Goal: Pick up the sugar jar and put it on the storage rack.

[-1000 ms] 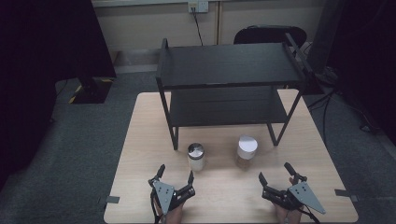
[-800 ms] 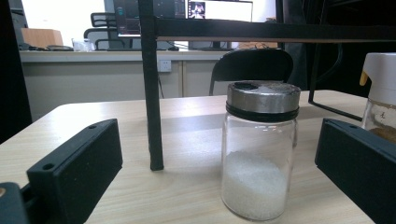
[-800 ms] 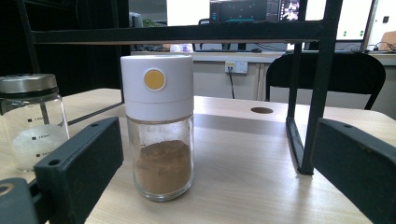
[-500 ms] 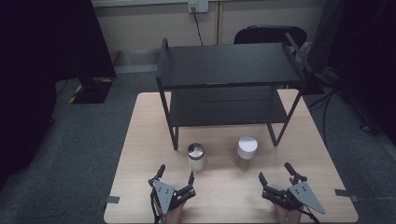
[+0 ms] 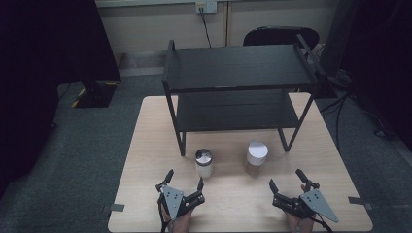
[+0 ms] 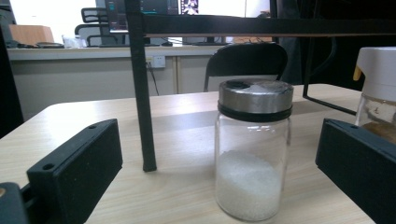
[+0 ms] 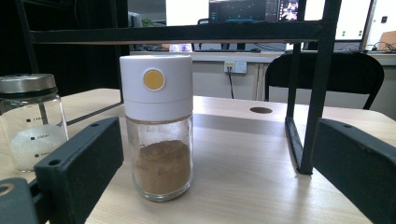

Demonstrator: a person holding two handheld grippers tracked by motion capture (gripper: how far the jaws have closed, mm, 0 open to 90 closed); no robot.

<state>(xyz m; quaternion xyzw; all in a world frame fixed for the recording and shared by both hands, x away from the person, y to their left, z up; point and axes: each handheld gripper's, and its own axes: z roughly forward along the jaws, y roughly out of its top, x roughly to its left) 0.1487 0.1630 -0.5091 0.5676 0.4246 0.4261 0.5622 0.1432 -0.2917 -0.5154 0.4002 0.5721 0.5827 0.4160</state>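
A glass jar with a metal lid (image 5: 204,162) (image 6: 252,154) holding white grains stands on the table in front of the black shelf rack (image 5: 238,92). Right of it stands a white-capped glass jar (image 5: 256,157) (image 7: 158,126) of brown powder. My left gripper (image 5: 183,180) (image 6: 219,172) rests near the table's front edge, open, just short of the metal-lid jar. My right gripper (image 5: 286,180) (image 7: 219,168) is open too, near the front edge, a little short and right of the white-capped jar. Both jars also appear across views: white-capped jar (image 6: 378,93), metal-lid jar (image 7: 32,121).
The two-tier rack covers the back half of the wooden table (image 5: 145,160); its front legs (image 5: 180,141) stand just behind the jars. A black chair (image 5: 279,36) is behind the table. Tape marks (image 5: 116,208) sit at the front corners.
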